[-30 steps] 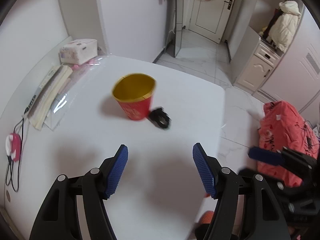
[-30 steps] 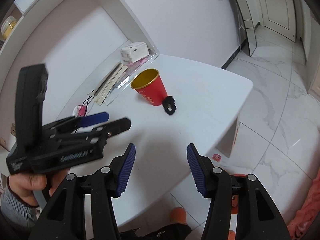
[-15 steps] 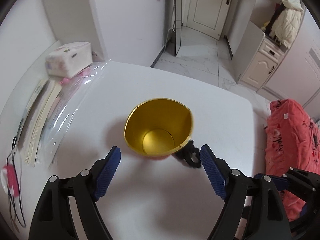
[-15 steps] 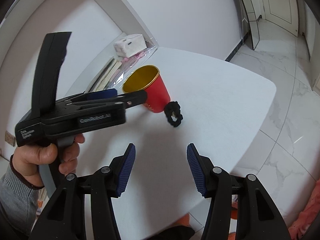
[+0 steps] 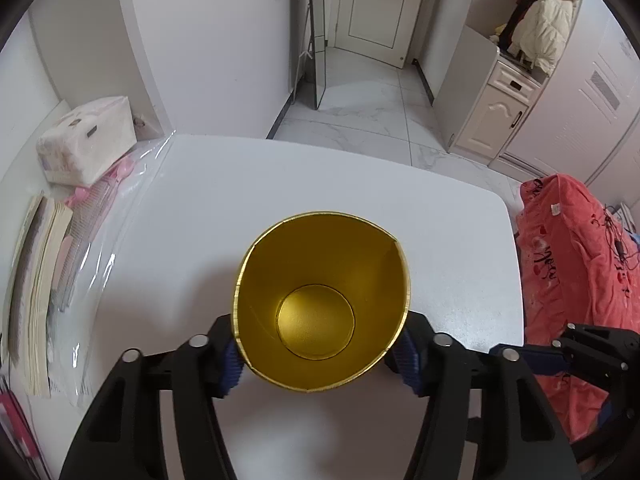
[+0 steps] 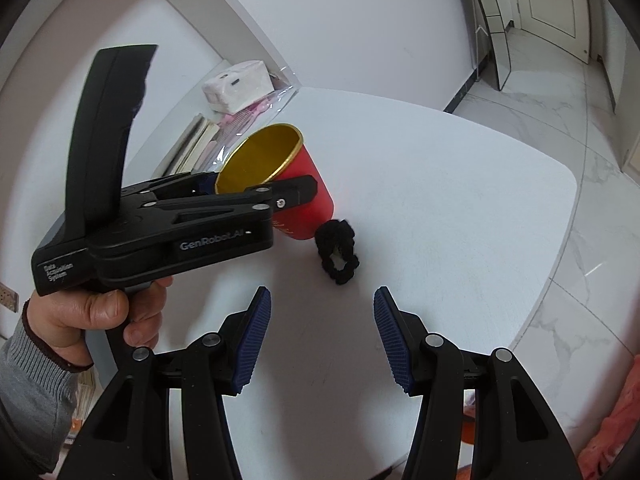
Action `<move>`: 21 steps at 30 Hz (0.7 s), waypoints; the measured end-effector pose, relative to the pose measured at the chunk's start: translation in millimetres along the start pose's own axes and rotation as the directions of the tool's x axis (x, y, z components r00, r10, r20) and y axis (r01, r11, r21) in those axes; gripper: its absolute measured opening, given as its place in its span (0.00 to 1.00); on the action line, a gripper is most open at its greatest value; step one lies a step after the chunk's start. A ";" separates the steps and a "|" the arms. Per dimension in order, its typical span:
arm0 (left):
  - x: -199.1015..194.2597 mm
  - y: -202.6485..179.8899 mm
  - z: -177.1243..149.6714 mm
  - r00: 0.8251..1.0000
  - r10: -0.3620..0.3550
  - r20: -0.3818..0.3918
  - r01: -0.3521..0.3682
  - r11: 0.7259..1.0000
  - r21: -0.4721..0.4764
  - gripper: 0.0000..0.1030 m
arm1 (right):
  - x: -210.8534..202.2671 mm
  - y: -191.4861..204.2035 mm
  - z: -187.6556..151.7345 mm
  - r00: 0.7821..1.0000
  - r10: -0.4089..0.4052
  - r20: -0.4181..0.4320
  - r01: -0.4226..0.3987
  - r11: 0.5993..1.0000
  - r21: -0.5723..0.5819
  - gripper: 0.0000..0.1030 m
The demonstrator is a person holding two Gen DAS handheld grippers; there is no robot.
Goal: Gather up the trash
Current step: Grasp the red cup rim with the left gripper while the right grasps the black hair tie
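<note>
Left tongs [image 5: 320, 354] straddle the red cup [image 6: 304, 196], jaws closing, blue pads [image 5: 232, 364] at both sides of the wall just under the gold rim; contact looks made, cup sits slightly tilted. Cup is mid-table [image 5: 208, 184], gold interior empty. Black scrunchie [image 6: 337, 251] lies on the table just right of the cup base, touching or nearly so — can't tell which. Right tongs [image 6: 322, 338] released, nothing between the pads, hovering near side of the scrunchie. Person's hand [image 6: 92, 312] grips the left tool. Tissue pack [image 5: 86, 144] and stacked books [image 5: 36, 280] at the table's far-left edge.
</note>
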State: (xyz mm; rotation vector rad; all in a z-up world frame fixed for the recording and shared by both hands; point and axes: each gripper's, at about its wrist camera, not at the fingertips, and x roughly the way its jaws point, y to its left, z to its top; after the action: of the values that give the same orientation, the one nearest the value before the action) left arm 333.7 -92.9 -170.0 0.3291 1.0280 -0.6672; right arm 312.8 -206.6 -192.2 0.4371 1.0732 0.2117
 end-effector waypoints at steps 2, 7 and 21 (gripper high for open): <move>-1.3 4.4 -0.9 1.000 0.004 0.005 -0.004 1.000 0.003 0.52 | 2.5 -0.8 0.9 1.000 -0.003 0.000 0.003 1.000 0.001 0.53; -16.8 18.8 -10.7 1.000 -0.013 0.000 0.013 1.000 -0.019 0.49 | 8.6 -1.5 3.2 1.000 -0.009 -0.006 0.009 1.000 -0.009 0.53; -27.5 28.8 -36.4 0.999 -0.021 -0.035 0.019 0.998 -0.066 0.49 | 46.5 8.3 18.1 0.997 -0.071 -0.018 0.068 0.990 -0.128 0.52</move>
State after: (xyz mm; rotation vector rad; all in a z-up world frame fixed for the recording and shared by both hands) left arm 318.3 -41.3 -165.5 0.2746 1.0859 -0.6463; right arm 350.9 -186.2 -218.5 0.2834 1.0884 0.2224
